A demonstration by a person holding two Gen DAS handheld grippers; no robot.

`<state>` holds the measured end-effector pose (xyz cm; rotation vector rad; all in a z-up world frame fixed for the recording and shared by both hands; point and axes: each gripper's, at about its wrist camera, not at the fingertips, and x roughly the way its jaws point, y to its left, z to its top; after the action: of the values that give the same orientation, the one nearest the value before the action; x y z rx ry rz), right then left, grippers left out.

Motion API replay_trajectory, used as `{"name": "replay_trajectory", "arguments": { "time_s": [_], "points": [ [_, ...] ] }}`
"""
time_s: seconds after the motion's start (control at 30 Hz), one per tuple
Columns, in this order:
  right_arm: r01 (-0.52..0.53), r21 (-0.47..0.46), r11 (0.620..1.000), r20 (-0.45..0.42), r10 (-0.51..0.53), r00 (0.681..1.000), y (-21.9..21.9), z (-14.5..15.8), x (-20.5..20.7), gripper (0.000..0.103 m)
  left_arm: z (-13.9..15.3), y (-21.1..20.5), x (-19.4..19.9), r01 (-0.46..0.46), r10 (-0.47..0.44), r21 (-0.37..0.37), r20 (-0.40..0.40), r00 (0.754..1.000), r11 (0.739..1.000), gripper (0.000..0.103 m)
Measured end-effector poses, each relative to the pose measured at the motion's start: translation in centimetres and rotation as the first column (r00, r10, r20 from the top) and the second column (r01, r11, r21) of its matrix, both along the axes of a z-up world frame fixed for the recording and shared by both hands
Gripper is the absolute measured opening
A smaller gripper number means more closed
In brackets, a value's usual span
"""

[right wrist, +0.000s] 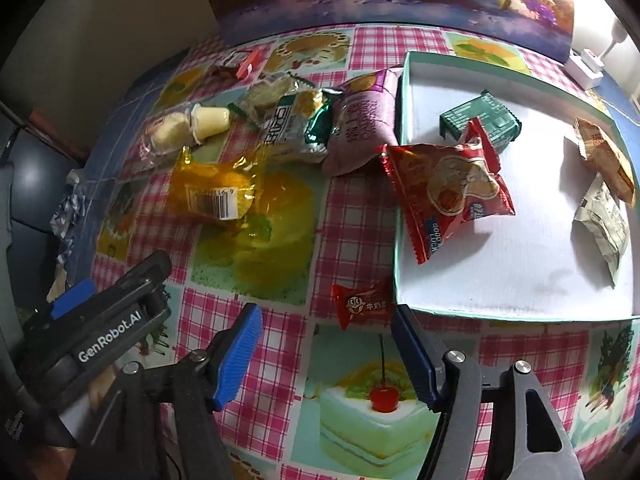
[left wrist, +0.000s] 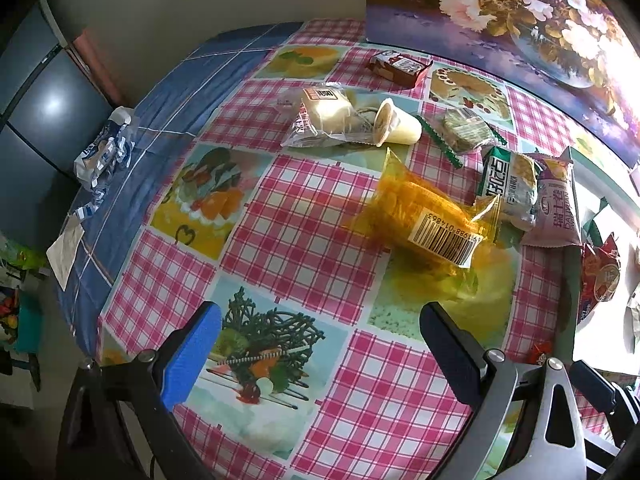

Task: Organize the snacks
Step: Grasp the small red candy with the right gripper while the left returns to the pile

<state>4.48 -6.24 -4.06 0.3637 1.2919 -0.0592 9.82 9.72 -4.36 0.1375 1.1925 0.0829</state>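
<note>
both fingers spread, empty | we drop right gripper [right wrist: 326,350] squarely over small red candy [right wrist: 362,304] | then box [right wrist: 520,308]

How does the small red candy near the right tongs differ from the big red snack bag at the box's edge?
The small red candy lies flat on the tablecloth, outside the box; the big red snack bag straddles the box's left rim, half inside. The candy is far smaller and shows a cartoon face; the bag shows a food picture. Both are shiny red sealed wrappers.
</note>
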Motion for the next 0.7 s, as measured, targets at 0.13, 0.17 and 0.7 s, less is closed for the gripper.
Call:
{"name": "replay_trajectory", "arguments": {
  "time_s": [0.13,0.17,0.7],
  "points": [
    [0.003,0.013,1.0,-0.026,-0.003,1.0,-0.1,-0.8,0.2,0.07,0.1,-0.1,-0.1,0.001,-0.001,-0.002,0.005,1.0,1.0,0.099],
    [0.004,0.017,1.0,-0.032,-0.004,0.999,-0.1,-1.0,0.3,0.07,0.2,-0.1,-0.1,0.003,-0.003,-0.002,0.005,1.0,1.0,0.099],
    [0.032,-0.028,0.999,-0.076,-0.034,0.997,-1.0,-3.3,1.3,0.051,0.0,-0.2,0.0,0.012,-0.012,-0.003,0.003,1.0,1.0,0.099]
  ]
}}
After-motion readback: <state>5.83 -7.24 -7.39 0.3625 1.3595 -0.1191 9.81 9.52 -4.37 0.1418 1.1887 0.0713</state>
